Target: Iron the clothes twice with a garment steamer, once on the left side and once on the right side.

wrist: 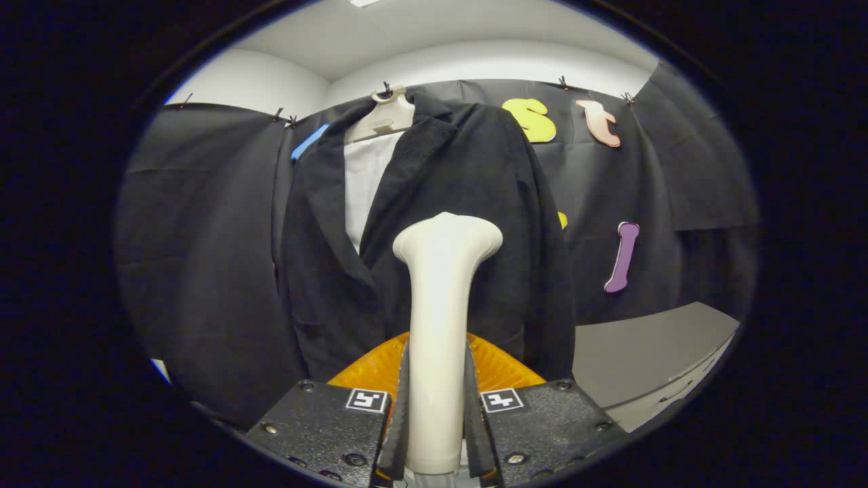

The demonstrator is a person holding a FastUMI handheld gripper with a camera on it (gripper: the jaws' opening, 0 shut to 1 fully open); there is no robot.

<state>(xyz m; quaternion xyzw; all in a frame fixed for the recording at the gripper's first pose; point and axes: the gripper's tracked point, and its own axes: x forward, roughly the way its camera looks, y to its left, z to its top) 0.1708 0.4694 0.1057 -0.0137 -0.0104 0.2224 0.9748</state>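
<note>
1. Dead centre of the frame stands the garment steamer (439, 318), a cream-white wand upright, its flared head at mid-frame and its handle running down to the bottom centre.
2. The gripper (437, 413) has it! Both black fingers (401, 407) are closed in tight on the handle, one pressing each side, with only the wand's width between them.
3. Just behind the fingers, an orange ribbed part (498, 366) fans out on both sides of the handle; what it belongs to is hard to tell.
4. Two small square black-and-white markers (367, 400) sit on the gripper's black blocks, lower centre.
5. Right behind the steamer head hangs the dark jacket (468, 190), filling the centre and upper centre of the frame. The head overlaps the jacket's front panel on the right-of-centre side; whether it touches the cloth, I cannot tell.
6. A white lining or shirt (363, 183) shows in the jacket's open front, upper centre-left.
7. A pale hanger (383, 115) carries the jacket at the top centre.
8. Black cloth wall (203, 237) spreads behind it all, left and right.
9. Lower right: a grey table surface (644, 352), angled away.
10. White ceiling (441, 34) across the top.
</note>
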